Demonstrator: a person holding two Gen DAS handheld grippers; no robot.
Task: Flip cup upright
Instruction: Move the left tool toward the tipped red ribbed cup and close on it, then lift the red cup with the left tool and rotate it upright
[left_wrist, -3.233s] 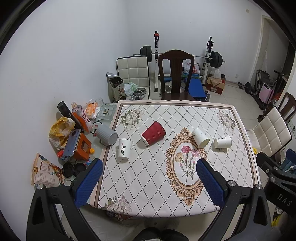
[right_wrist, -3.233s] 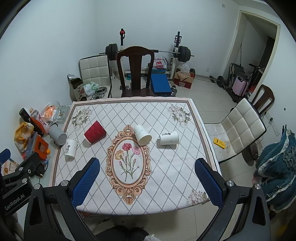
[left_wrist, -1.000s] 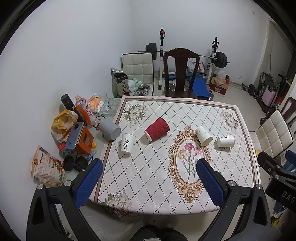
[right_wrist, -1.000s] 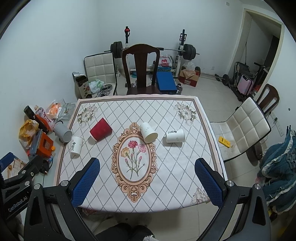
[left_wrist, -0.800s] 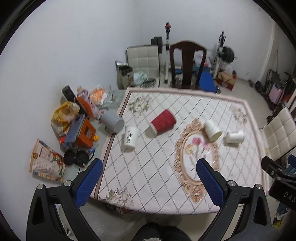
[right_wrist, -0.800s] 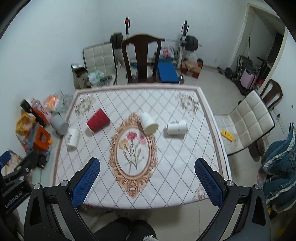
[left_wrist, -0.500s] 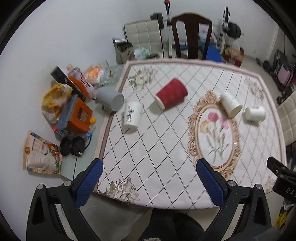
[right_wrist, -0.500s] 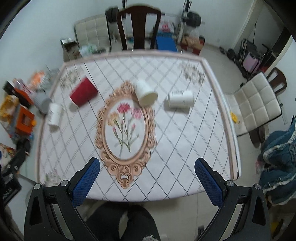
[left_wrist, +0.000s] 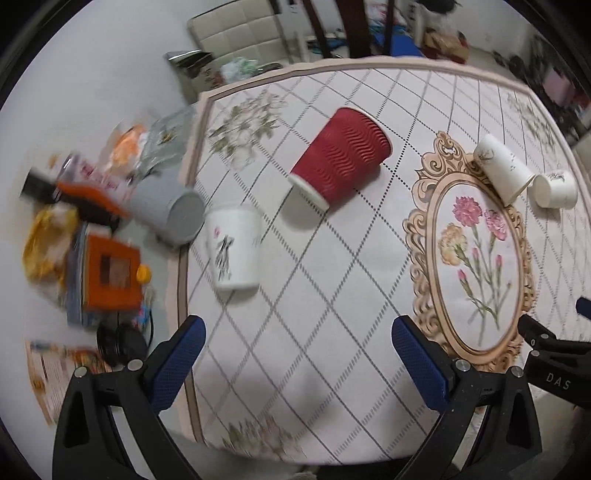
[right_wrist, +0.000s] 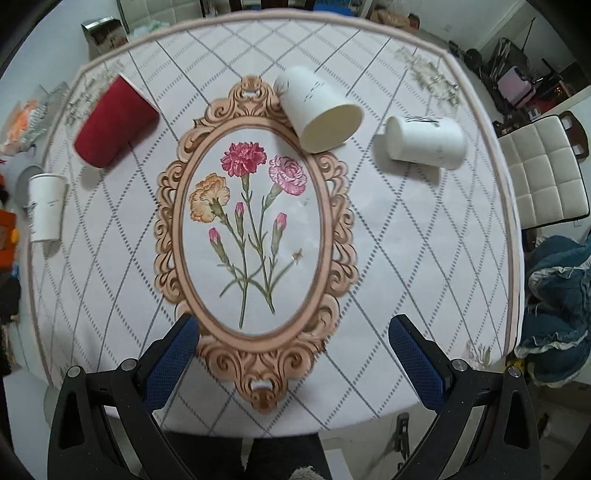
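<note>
A red ribbed cup (left_wrist: 338, 158) (right_wrist: 114, 122) lies on its side on the patterned tablecloth (left_wrist: 332, 295). Two white cups (left_wrist: 502, 173) (left_wrist: 554, 190) lie on their sides at the right; in the right wrist view they are at the far centre (right_wrist: 319, 110) and far right (right_wrist: 424, 142). A white cup (left_wrist: 234, 253) (right_wrist: 46, 206) stands at the left edge. My left gripper (left_wrist: 295, 362) is open and empty above the table's near left part. My right gripper (right_wrist: 293, 354) is open and empty above the near end of the flower medallion.
A grey cup (left_wrist: 168, 208), an orange box (left_wrist: 107, 275), bags and a booklet lie on the floor left of the table. A white padded chair (right_wrist: 543, 173) stands at the right. A dark wooden chair (left_wrist: 347, 29) and gym gear are behind.
Both grippers have moved forward and down toward the table, so the cups look larger and closer. The cups have not moved. Both grippers stay open.
</note>
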